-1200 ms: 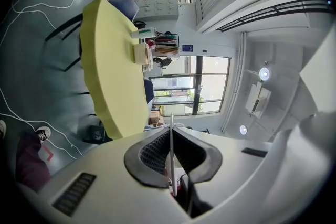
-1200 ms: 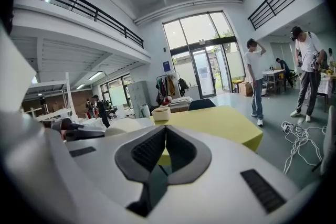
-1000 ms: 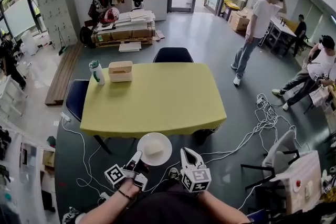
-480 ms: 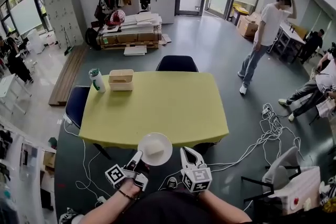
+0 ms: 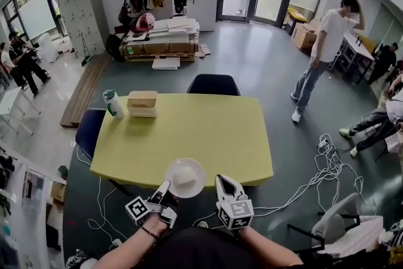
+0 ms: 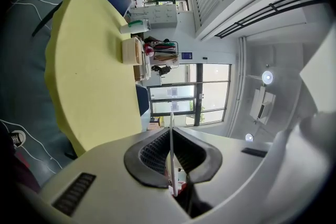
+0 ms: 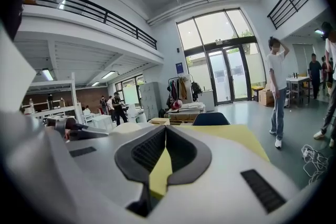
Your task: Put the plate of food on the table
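While its 2 jaws pinch the thin near rim, the left claw (image 5: 165, 188) is clenched on the round white plate (image 5: 197, 169). The plate sticks out just ahead of it and carries a pale lump of food (image 5: 183, 177). In the head view it overlaps the near edge of the yellow-covered counter (image 5: 201, 129). Just right of that claw, the right claw (image 5: 225, 183) has its jaws closed together on nothing. Far beyond both, at the counter's far left corner, stand 1 light wooden box (image 5: 143, 103) and 1 white bottle with green bands (image 5: 113, 104).
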Demonstrator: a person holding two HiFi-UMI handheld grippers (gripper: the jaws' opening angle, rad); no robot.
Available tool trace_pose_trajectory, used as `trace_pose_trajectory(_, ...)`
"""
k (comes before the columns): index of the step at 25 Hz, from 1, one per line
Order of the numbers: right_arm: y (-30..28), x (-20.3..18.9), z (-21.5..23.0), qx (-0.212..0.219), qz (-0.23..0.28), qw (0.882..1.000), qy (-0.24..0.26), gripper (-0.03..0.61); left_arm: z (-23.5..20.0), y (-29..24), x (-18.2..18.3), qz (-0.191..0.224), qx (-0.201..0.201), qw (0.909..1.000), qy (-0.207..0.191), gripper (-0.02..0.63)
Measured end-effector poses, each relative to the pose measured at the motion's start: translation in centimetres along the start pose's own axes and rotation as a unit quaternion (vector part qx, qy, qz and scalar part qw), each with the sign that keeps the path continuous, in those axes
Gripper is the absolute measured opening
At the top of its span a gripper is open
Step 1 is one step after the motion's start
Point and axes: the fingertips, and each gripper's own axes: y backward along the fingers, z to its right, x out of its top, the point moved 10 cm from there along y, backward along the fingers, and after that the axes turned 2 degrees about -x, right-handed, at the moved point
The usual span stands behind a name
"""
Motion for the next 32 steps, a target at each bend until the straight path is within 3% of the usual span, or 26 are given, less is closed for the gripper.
trace_pose_trajectory(7,-2.0,0.8,2.8,0.011,-0.008,1.000,-0.001,0.012,0.3,-3.3,-0.5,0.024,-0.006,0.9997,0.001,0.020)
trace_pose_trajectory(16,-4.9,1.0,3.1,0.019,-0.013,1.000,-0.010,0.012,0.4,-5.4,1.1,0.036,-0.006,0.9993,0.005,0.020)
trace_pose_trajectory(32,-14.2,3.8,4.3,-0.014,-0.011,1.000,-0.020,0.012,0.2,-14.8,9.2,0.000,-0.017,0.9998,0.005,0.020)
